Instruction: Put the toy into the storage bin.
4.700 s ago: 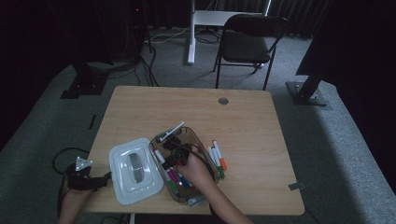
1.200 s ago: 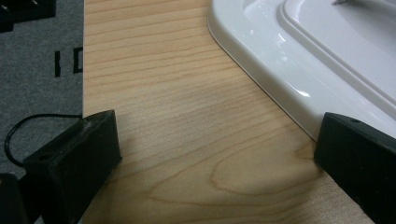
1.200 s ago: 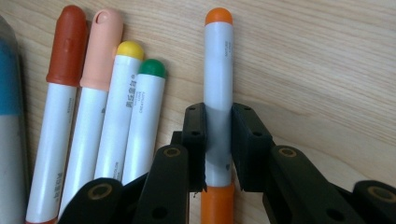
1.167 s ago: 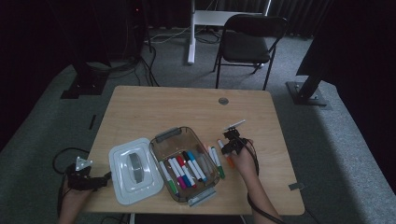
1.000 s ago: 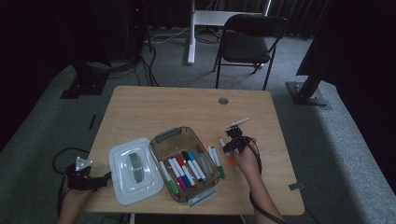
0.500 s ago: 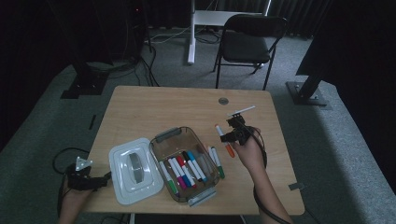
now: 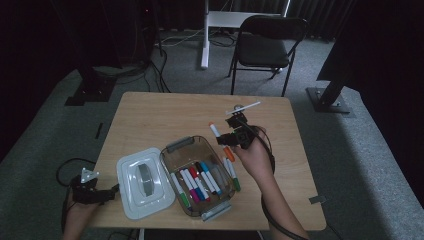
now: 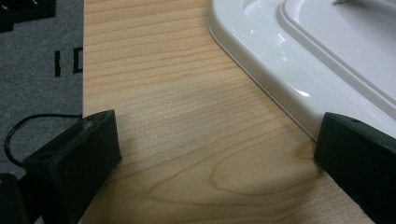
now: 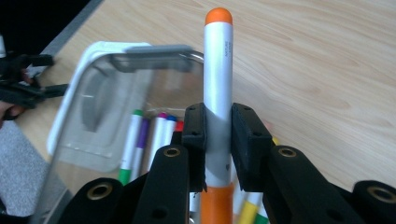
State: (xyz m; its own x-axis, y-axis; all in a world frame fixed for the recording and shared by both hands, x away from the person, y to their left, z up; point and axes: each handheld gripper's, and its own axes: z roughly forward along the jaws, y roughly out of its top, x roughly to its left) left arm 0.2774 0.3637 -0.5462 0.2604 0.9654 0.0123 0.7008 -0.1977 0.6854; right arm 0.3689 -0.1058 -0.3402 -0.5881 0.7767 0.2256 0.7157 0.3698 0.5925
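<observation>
Dim high view, dark surroundings (grainy), sharper gripper views, soft glare

Right claw [image 9: 218, 140] clamps orange-capped marker [image 9: 218, 79], raised over counter [image 9: 327, 70]; clear bin [image 9: 116, 74] below holds markers [image 9: 140, 135], perhaps five; white lid [image 9: 70, 116] beside it.

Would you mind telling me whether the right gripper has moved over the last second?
Yes. The right gripper, shut on the orange marker, has moved toward the table's far edge, away from the clear bin.

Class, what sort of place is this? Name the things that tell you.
Probably a lab or studio: dark curtains, floor cables, a stand base and a folding chair.
</observation>
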